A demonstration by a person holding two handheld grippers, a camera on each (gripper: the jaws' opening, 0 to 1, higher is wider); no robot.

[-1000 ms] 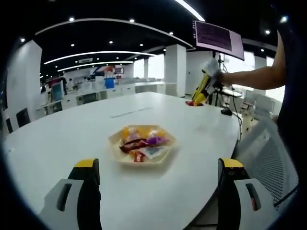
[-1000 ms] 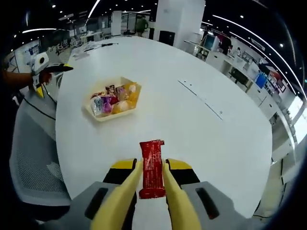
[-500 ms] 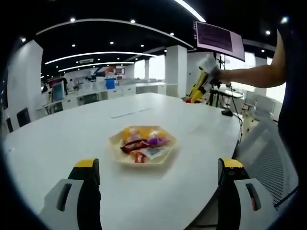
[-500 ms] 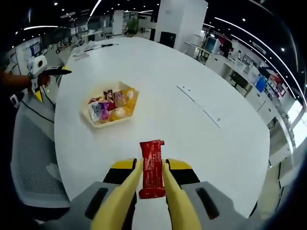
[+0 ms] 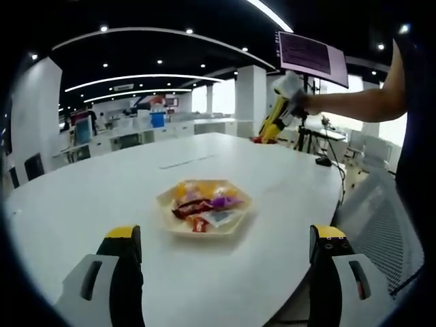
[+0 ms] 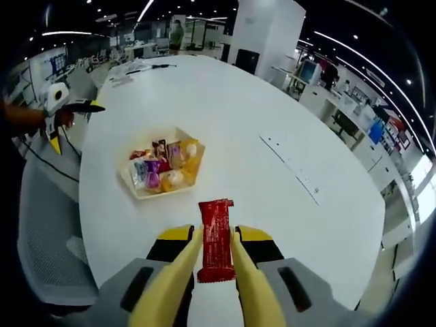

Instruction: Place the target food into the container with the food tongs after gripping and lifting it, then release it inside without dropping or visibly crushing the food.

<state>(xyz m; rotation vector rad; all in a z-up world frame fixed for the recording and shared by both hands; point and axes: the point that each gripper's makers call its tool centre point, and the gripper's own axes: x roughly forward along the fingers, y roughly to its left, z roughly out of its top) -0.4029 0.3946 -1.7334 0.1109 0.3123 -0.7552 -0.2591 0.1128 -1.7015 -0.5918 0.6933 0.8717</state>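
A pale hexagonal tray (image 5: 235,223) of wrapped snacks sits mid-table ahead of my left gripper (image 5: 226,235), whose jaws stand wide apart and empty. Far across the table a hand holds my right gripper (image 5: 283,95) with yellow tongs (image 5: 272,126) up in the air. In the right gripper view, my right gripper (image 6: 216,235) is shut on the yellow food tongs (image 6: 248,289), which pinch a red snack bar (image 6: 216,228). The bar hangs above the white table, just short of the tray (image 6: 129,185). The left gripper (image 6: 76,107) shows at the far left.
The white table (image 5: 102,191) is large and oval, with bare surface around the tray (image 6: 293,204). A grey mesh chair (image 5: 381,218) stands at its near edge (image 6: 48,225). A monitor (image 5: 310,54) hangs behind. Office desks line the background.
The right gripper with tongs and red bar has moved toward the tray, which now looks nearer and more centred in its view. The left gripper has stayed still.
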